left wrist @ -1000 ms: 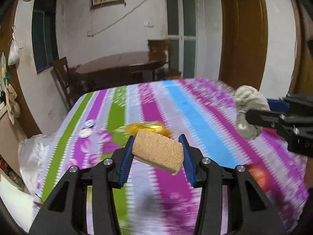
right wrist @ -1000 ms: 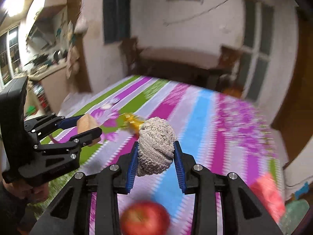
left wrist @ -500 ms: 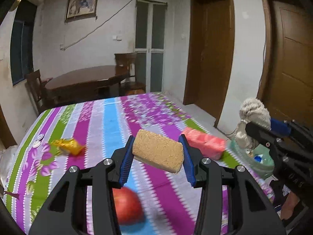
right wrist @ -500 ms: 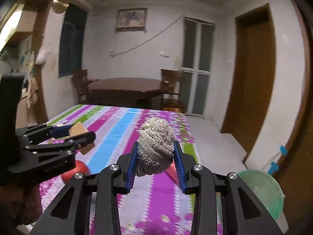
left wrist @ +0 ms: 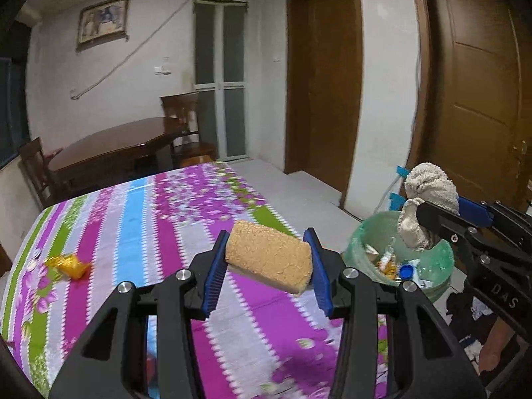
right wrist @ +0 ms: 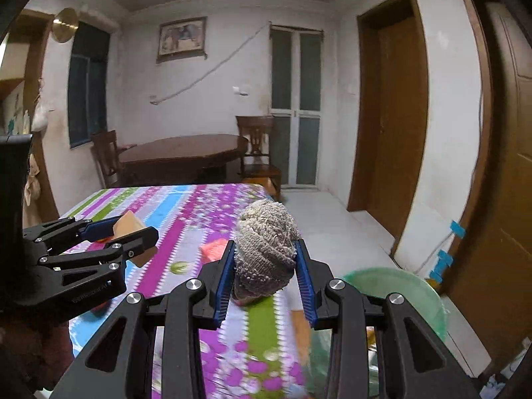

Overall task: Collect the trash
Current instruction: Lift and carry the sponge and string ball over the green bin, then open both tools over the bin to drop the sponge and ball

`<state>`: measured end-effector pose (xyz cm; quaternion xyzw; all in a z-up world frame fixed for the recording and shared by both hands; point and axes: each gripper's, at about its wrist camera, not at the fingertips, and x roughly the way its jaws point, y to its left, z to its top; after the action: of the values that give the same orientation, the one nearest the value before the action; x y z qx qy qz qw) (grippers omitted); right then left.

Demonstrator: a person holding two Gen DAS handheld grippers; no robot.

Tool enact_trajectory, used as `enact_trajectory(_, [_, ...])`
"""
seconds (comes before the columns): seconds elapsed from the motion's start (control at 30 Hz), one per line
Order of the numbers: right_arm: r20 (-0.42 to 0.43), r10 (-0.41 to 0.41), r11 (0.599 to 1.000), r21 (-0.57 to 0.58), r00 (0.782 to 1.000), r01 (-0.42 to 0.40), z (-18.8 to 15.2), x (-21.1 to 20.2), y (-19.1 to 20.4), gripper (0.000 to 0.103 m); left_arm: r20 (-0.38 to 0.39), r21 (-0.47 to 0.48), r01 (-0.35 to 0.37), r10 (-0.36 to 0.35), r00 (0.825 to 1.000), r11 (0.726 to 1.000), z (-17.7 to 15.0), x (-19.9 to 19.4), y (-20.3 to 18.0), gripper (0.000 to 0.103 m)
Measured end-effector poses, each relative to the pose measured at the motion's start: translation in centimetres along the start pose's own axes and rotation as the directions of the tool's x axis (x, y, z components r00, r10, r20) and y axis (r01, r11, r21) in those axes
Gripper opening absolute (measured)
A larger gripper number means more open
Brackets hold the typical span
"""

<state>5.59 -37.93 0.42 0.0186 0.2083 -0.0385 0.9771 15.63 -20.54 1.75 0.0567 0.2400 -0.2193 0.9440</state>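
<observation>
My left gripper (left wrist: pixel 267 264) is shut on a tan sponge block (left wrist: pixel 269 260) and holds it above the striped tablecloth (left wrist: pixel 139 219), near the table's right edge. My right gripper (right wrist: pixel 266 261) is shut on a grey balled-up cloth (right wrist: pixel 266 249). In the left wrist view the cloth (left wrist: pixel 425 202) hangs over the green trash bin (left wrist: pixel 439 259), which stands on the floor beside the table and holds several scraps. The bin (right wrist: pixel 399 289) also shows in the right wrist view, low on the right. The left gripper (right wrist: pixel 133 237) with the sponge shows there too.
A yellow wrapper (left wrist: pixel 68 264) lies at the table's left. A pink packet (right wrist: pixel 216 249) lies on the cloth near the right edge. A dark wooden table (left wrist: pixel 109 146) and chairs stand behind. Brown doors (left wrist: pixel 478 93) are on the right wall.
Both grippers have swung right with their loads, from over the middle of the table to its right edge. The green bin has come into view under the cloth. The apple has dropped out of view.
</observation>
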Motion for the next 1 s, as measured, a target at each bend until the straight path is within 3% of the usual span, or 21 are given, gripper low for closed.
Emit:
enact_trajectory(0.27, [-0.130,-0.079,0.993,0.078,0.988,0.090,-0.6,1.8,-11.3,0.036,-0.079,0.061,0.154,-0.149,0.986,0.986,1.8,5.5,-7.1,0.044])
enact_trajectory(0.43, [-0.264,-0.085,0.983,0.137,0.961,0.124,-1.6,4.6,-18.7,0.036,-0.189,0.101,0.292,-0.270,0.944,0.951,2.3,10.3,-12.4,0.044])
enact_trajectory(0.57, [-0.372,-0.037,0.969,0.213,0.927,0.124,-2.8,7.7,-23.7,0.036,-0.267,0.109,0.334,-0.296,0.917,0.936,2.0,14.4,-15.6,0.044])
enact_trajectory(0.8, [-0.474,-0.043,0.957,0.232,0.880,0.172,-5.3,12.0,-27.6,0.036,-0.375,0.127,0.338,-0.271,0.887,0.932,0.9,19.9,-19.0,0.044])
enact_trajectory(0.87, [-0.485,-0.044,0.957,0.230,0.873,0.176,-5.8,13.2,-27.4,0.036,-0.398,0.120,0.353,-0.281,0.873,0.928,0.5,21.1,-19.5,0.044])
enact_trajectory(1.0, [-0.494,-0.039,0.957,0.232,0.869,0.175,-6.5,14.5,-26.6,0.036,-0.411,0.131,0.358,-0.278,0.868,0.925,-0.3,22.0,-20.0,0.044])
